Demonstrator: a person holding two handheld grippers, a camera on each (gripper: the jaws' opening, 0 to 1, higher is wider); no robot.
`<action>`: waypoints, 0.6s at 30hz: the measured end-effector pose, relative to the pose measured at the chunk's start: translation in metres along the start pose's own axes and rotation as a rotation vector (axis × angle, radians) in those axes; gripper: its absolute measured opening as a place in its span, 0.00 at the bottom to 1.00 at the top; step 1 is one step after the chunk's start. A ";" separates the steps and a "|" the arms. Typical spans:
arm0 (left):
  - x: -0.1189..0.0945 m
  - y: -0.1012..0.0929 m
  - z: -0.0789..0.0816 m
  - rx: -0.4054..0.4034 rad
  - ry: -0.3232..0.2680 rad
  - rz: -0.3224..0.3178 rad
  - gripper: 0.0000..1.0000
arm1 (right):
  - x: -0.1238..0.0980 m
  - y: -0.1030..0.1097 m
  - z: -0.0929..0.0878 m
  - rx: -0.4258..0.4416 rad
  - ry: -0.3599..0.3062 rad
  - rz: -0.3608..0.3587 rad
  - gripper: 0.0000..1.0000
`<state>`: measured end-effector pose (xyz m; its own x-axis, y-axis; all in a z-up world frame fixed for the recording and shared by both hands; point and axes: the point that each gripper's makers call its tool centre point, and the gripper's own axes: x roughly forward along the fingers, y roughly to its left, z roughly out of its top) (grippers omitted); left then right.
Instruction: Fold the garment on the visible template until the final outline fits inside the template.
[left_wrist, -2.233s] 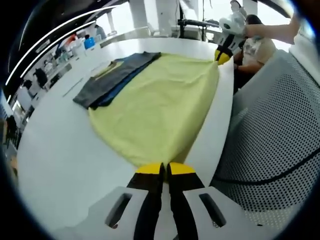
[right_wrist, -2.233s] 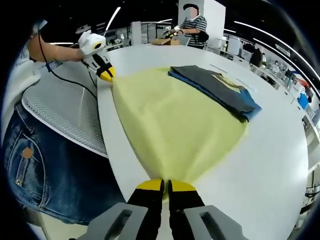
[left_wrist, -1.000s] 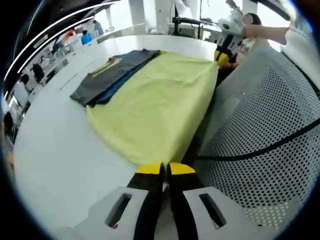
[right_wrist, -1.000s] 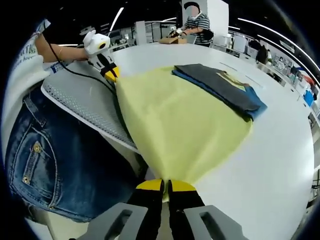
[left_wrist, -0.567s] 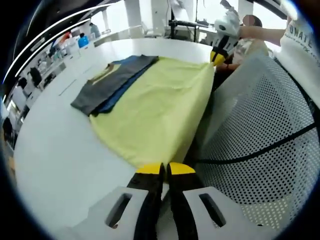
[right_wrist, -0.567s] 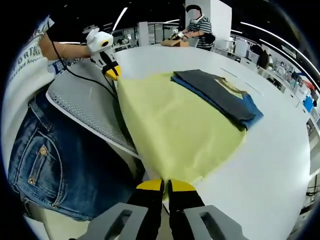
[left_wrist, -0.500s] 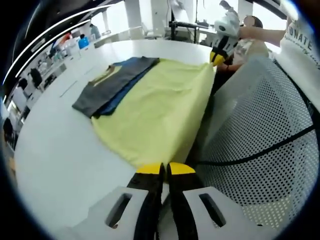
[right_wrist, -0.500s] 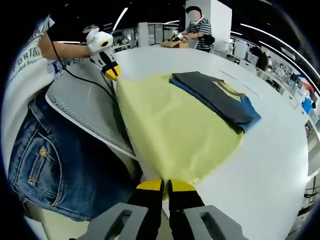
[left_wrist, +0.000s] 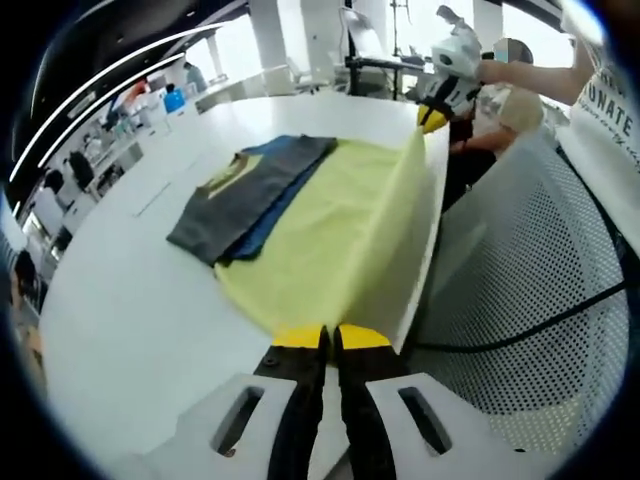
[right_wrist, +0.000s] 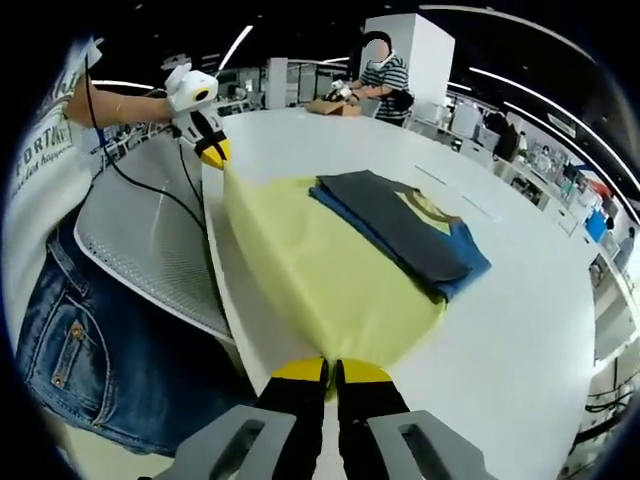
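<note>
A person lifts the near edge of a pale yellow cloth sheet (left_wrist: 330, 235) off a white counter (left_wrist: 120, 290), the left gripper (left_wrist: 331, 338) and right gripper (right_wrist: 331, 371) each with jaws closed on a corner. A dark grey and blue folded garment (right_wrist: 400, 235) lies on the sheet's far part. Risk: raising the taut edge further may drag or tip the garment off the sheet, or a corner may slip from the pinch.

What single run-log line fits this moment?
left gripper: shut on yellow cloth | right gripper: shut on yellow cloth | folded garment: on cloth
</note>
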<state>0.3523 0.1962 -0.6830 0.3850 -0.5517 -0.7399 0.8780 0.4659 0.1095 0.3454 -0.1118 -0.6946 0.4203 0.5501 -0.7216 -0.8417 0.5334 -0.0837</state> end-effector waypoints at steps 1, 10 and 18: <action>0.000 0.002 0.002 0.000 -0.003 0.004 0.01 | 0.000 -0.002 0.001 -0.001 -0.003 -0.003 0.00; -0.001 0.022 0.016 0.017 -0.032 0.037 0.01 | -0.001 -0.024 0.020 -0.034 -0.032 -0.053 0.00; 0.000 0.039 0.029 0.027 -0.051 0.054 0.01 | 0.000 -0.041 0.033 -0.059 -0.045 -0.082 0.00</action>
<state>0.3950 0.1950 -0.6596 0.4455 -0.5613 -0.6975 0.8627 0.4775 0.1668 0.3912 -0.1126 -0.6686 0.5019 0.5353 -0.6794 -0.8219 0.5398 -0.1819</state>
